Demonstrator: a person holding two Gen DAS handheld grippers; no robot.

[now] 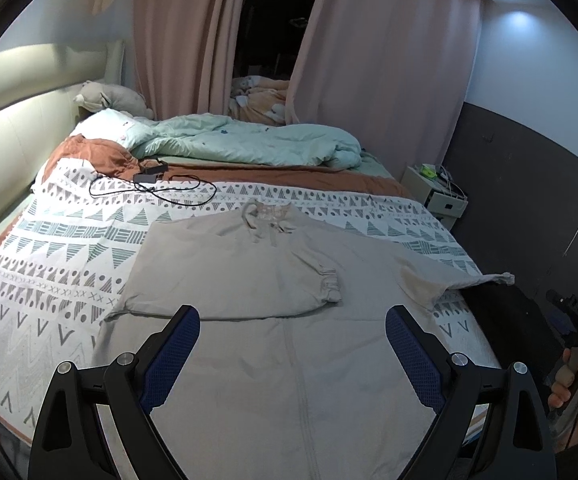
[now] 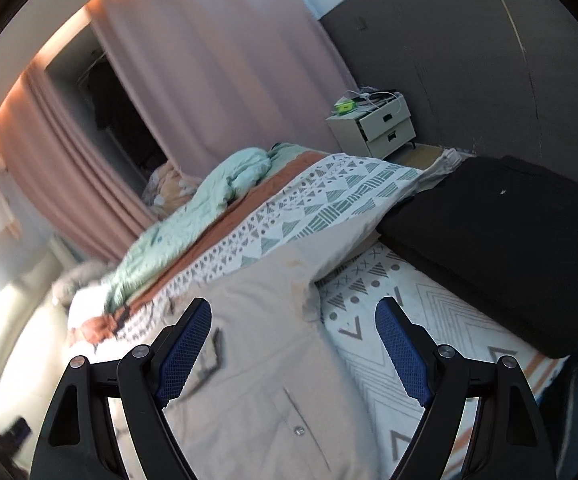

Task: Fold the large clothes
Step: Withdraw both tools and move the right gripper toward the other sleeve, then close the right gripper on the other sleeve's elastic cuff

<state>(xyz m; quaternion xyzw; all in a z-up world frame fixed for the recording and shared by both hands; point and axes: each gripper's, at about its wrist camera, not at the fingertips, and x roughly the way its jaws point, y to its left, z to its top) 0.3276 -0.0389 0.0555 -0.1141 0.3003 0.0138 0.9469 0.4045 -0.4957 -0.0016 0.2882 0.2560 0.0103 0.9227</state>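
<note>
Fabric: beige cotton-like garment (image 1: 273, 276), a long zip-front piece with drawstring collar, lies spread flat over the near half of the bed (image 1: 49, 280), hem toward the bed's near edge.
Fold so far: one sleeve (image 1: 321, 276) is laid across the chest; the other sleeve (image 1: 469, 280) trails out to the bed's right edge.
Handling: it looks soft, limp and light but broad, so it would likely sag and drag if lifted from one point. A pinch at the outstretched cuff or at the hem corners seems the surest hold; thin cloth could slip from shallow bites.
Left gripper (image 1: 293, 322): released, jaws spread wide, hovering above the garment's lower half and holding nothing.
Right gripper (image 2: 293, 316): likewise released and empty, over the garment's right side near the armpit seam.
Surface: patterned blanket (image 1: 69, 248) covers the bed, soft and likely to ruck under pulls.
Room: mint duvet (image 1: 249, 144) bunched at the far edge, black cable (image 1: 153, 190) near the far left corner, black folded cloth (image 2: 501, 248) at the right edge, pink curtains (image 1: 185, 40), nightstand (image 2: 377, 128) beyond.
</note>
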